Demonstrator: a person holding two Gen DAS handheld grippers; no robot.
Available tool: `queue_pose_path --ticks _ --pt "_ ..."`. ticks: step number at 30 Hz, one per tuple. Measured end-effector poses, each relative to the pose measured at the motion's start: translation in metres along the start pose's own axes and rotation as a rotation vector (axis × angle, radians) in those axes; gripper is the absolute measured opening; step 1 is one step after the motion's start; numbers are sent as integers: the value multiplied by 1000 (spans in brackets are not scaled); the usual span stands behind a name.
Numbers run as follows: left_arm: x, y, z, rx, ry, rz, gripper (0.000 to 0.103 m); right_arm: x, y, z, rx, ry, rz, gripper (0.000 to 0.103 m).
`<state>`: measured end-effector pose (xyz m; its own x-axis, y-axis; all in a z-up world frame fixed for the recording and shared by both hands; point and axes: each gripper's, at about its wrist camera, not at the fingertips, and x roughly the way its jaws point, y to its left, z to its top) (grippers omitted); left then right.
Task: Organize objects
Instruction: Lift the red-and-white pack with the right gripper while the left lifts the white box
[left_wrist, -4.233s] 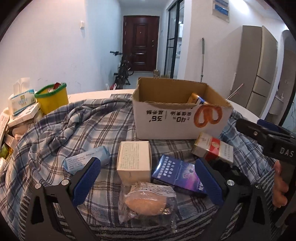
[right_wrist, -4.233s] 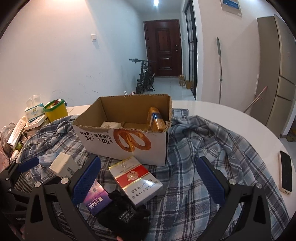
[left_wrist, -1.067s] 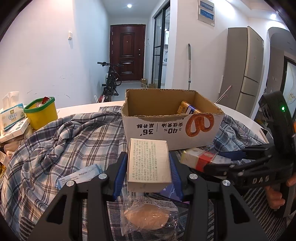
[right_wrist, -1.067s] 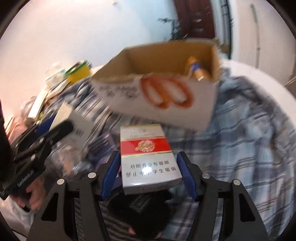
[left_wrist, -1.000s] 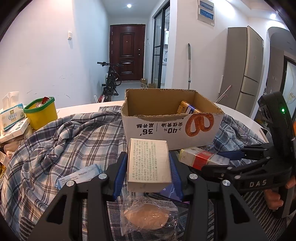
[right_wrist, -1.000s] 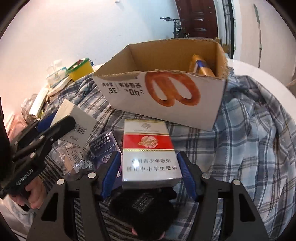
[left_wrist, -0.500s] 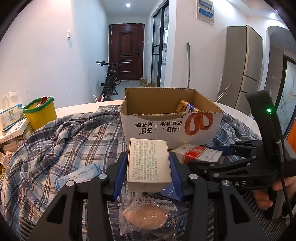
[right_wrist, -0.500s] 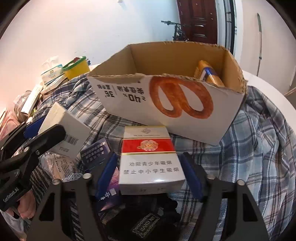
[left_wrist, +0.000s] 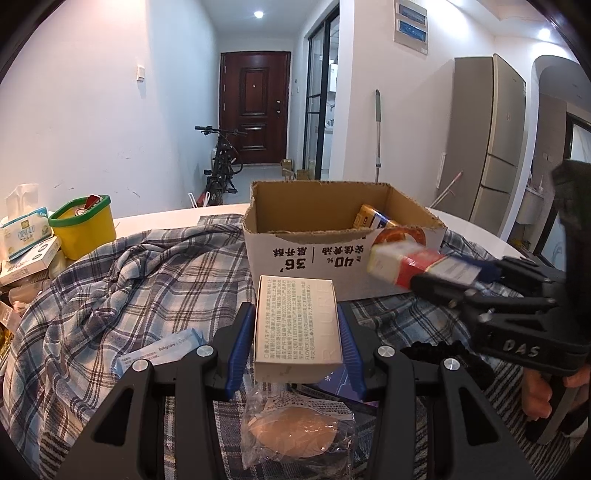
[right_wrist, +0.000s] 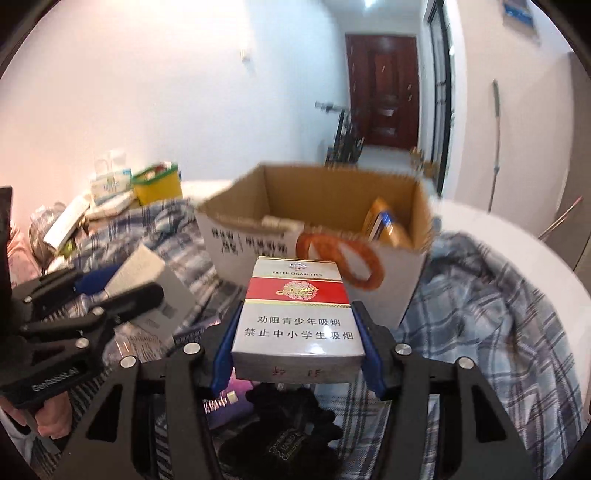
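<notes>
- The right gripper (right_wrist: 297, 354) pinches a red-and-white cigarette pack (right_wrist: 297, 314) by its sides, held in the air just before the open brown cardboard box (right_wrist: 321, 206).
- The left gripper (left_wrist: 297, 347) clamps a pale rectangular carton (left_wrist: 297, 328), also short of the box.
- To finish well, each pack should probably clear the box's near rim before the pads part, one hand at a time, since the two grippers sit close together.
- A yellow packet (left_wrist: 373, 219) already leans inside the box.
- A wrapped bun (left_wrist: 295, 435), blue tissue pack (left_wrist: 159, 350) and black glove (right_wrist: 291, 428) lie on the plaid cloth (left_wrist: 110, 288) below.
</notes>
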<state>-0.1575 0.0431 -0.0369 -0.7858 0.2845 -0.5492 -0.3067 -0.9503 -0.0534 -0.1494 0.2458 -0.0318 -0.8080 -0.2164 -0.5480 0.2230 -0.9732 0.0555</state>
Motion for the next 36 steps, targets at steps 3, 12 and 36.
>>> queue_pose_path --ticks 3,12,36 --pt "-4 1 1 -5 -23 -2 47 -17 7 2 -31 -108 -48 55" --pt "-25 -4 3 8 -127 -14 47 -35 21 2 -97 -236 -128 55" --pt "-48 -5 25 -35 -158 19 47 -90 41 22 -151 -443 -270 55"
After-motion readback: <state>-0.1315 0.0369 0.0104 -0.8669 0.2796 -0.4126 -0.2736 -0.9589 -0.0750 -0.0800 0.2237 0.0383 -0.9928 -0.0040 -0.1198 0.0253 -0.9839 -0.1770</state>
